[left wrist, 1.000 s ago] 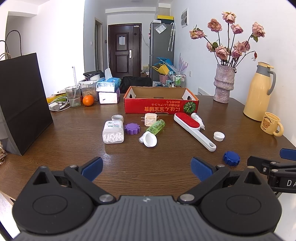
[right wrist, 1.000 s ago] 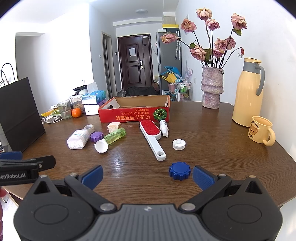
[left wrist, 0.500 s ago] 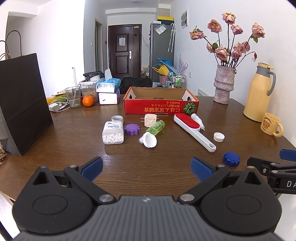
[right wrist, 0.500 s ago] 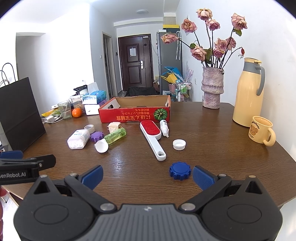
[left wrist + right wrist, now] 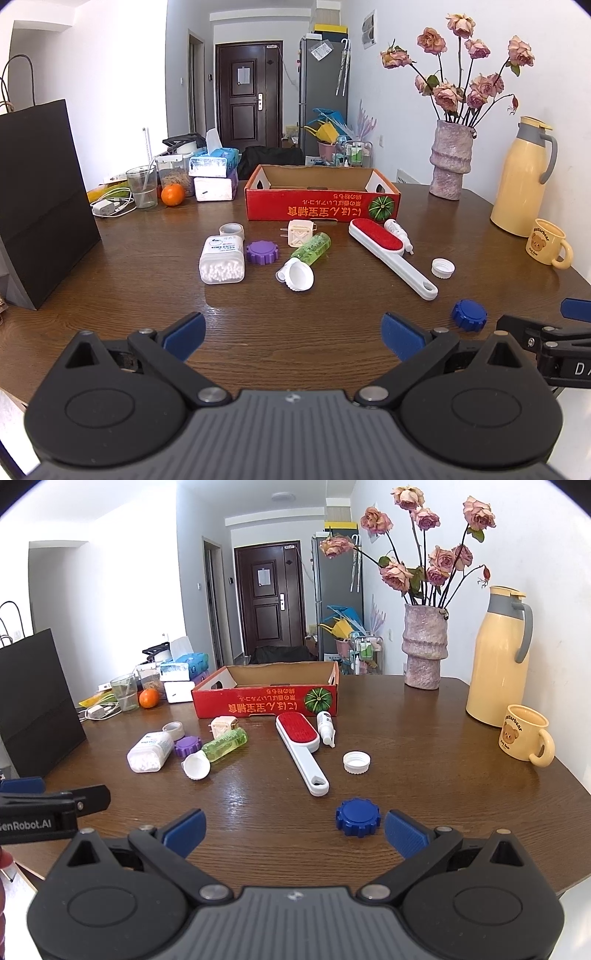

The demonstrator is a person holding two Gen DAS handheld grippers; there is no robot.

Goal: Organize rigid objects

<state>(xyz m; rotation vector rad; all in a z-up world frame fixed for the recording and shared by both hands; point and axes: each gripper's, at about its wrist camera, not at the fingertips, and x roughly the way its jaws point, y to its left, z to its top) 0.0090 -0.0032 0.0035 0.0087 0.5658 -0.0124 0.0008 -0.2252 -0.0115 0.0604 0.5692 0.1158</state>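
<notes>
Loose items lie on the brown table in front of an open red cardboard box (image 5: pixel 321 210) (image 5: pixel 266 701): a white cotton-swab box (image 5: pixel 222 258), a purple cap (image 5: pixel 262 252), a green bottle (image 5: pixel 311 248), a white cap (image 5: pixel 297 275), a white plug (image 5: pixel 300 232), a red-and-white lint brush (image 5: pixel 388 251) (image 5: pixel 301 751), a small white dropper bottle (image 5: pixel 325 727), a white lid (image 5: pixel 356 762) and a blue cap (image 5: pixel 469 314) (image 5: pixel 358 816). My left gripper (image 5: pixel 293 336) is open and empty near the table's front edge. My right gripper (image 5: pixel 295 829) is open and empty, the blue cap just inside its right finger.
A black paper bag (image 5: pixel 40 206) stands at the left. A vase of roses (image 5: pixel 450 162), a yellow thermos (image 5: pixel 521 181) and a bear mug (image 5: pixel 548 245) stand at the right. Tissue packs (image 5: pixel 212 177), a glass and an orange (image 5: pixel 172 194) sit at the back left.
</notes>
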